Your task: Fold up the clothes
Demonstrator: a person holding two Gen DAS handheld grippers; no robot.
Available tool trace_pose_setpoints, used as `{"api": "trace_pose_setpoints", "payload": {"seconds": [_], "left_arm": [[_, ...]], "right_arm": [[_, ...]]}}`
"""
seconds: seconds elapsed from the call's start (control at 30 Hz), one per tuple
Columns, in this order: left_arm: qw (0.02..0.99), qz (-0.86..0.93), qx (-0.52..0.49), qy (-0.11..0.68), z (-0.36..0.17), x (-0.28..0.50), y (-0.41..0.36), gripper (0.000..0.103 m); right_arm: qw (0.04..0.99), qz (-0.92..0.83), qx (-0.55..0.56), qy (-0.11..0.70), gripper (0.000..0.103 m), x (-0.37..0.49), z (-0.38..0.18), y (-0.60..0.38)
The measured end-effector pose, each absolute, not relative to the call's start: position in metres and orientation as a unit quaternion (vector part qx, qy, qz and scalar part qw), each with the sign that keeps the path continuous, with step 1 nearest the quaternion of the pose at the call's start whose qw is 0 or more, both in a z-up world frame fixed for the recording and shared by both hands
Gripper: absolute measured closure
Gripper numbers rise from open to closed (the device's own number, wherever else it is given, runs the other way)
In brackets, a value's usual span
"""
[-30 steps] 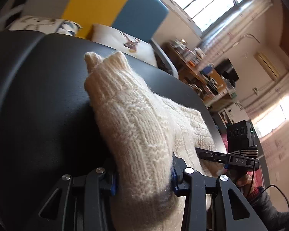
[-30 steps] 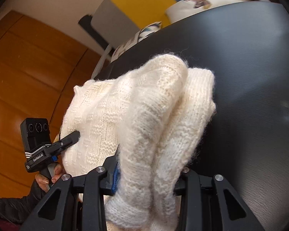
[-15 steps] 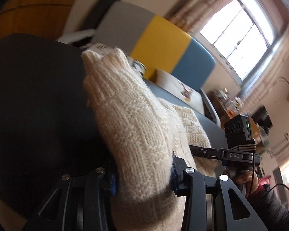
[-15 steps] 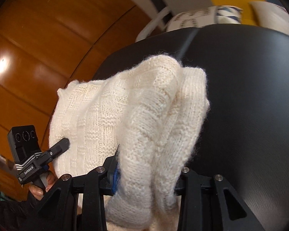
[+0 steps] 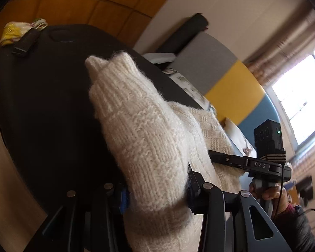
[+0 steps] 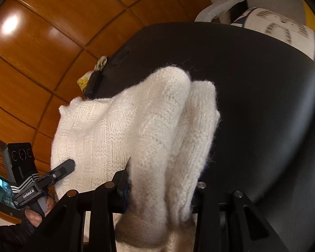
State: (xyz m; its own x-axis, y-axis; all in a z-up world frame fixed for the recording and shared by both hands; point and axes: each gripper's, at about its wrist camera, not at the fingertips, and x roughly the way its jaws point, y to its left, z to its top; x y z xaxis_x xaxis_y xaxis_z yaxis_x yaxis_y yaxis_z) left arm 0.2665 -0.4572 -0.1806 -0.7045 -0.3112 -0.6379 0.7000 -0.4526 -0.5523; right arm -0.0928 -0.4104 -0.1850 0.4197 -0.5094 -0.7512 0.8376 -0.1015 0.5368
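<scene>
Left tool (image 5: pixel 157 191): I have it closed down onto a thick bunch of the cream knit sweater (image 5: pixel 145 138); the fabric fills the whole gap between the two fingers and bulges out above them.

Right tool (image 6: pixel 161 191): likewise clamped on a doubled roll of the same sweater, wool packed between the fingers, with two rounded folds standing up side by side in front of the lens.

Each tool also shows in the other's view. From the left wrist, the right tool's finger lies along the sweater's edge, a hand (image 5: pixel 271 193) gripping its handle. From the right wrist, the left tool's fingertip touches the knit at the lower left, a hand (image 6: pixel 34 215) below it.

Sweater: cream, chunky, with ribbed and basket-weave panels, fuzzy at the edges. It rests on the black counter (image 6: pixel 252 79), the rest of its body spread flat between my two tools.

Other items: a yellow-patterned cloth (image 5: pixel 14 31) and a small black object (image 5: pixel 26 43) at the counter's far edge; wood-panelled wall (image 6: pixel 42 42) behind.
</scene>
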Motion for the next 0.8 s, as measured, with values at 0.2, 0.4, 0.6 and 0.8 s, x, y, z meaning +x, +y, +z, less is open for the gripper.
{"api": "trace_pose_setpoints", "payload": {"seconds": [0.2, 0.4, 0.6, 0.8], "left_arm": [[0.348, -0.785, 0.262, 0.441, -0.198, 0.274, -0.487, 0.051], [0.378, -0.768, 0.266, 0.442, -0.182, 0.274, -0.467, 0.044], [0.418, -0.769, 0.252, 0.412, -0.157, 0.266, -0.431, 0.043], [0.399, -0.805, 0.235, 0.371, -0.138, 0.25, -0.449, 0.04]], "right_arm": [[0.637, -0.507, 0.559, 0.158, 0.059, -0.081, -0.192, -0.407], [0.641, -0.567, 0.493, 0.157, 0.058, -0.084, -0.155, -0.4], [0.715, -0.531, 0.404, 0.208, 0.058, -0.027, -0.109, -0.417], [0.679, -0.525, 0.436, 0.27, 0.058, -0.016, -0.144, -0.452]]}}
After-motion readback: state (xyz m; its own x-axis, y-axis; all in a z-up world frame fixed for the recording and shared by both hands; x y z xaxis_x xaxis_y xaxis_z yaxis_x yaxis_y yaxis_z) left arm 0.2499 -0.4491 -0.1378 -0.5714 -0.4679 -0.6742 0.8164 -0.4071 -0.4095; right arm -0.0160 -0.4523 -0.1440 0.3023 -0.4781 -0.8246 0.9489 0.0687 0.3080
